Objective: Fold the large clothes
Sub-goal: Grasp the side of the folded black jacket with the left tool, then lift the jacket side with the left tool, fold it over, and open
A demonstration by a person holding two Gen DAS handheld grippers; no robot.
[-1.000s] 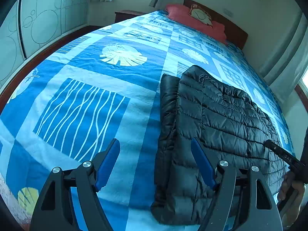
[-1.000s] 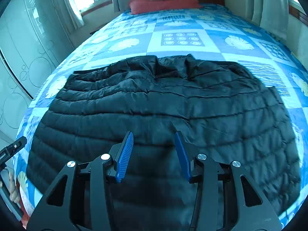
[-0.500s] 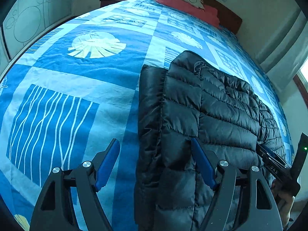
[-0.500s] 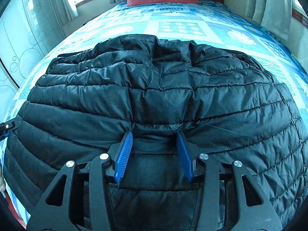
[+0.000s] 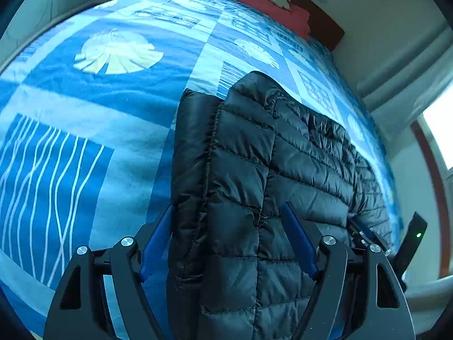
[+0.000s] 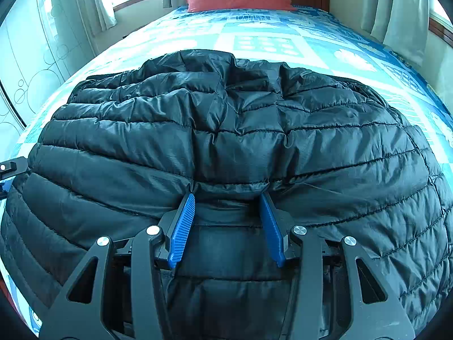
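On the blue bedspread (image 5: pixel 85 147) lies one black puffer jacket (image 5: pixel 254 170), bare quilt leftward. Both grippers, left (image 5: pixel 226 226) and right (image 6: pixel 228 221) (blue-padded), gape wide astride its near edge, gripping nothing.

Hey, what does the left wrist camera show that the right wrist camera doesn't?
Only the left wrist view shows the jacket's folded side edge, the striped quilt patch beside it, and the left gripper open astride that edge. Only the right wrist view shows the jacket's full width, the curtains, and the right gripper open at the near hem. Both show the black puffer jacket, the blue quilt and the red pillow.
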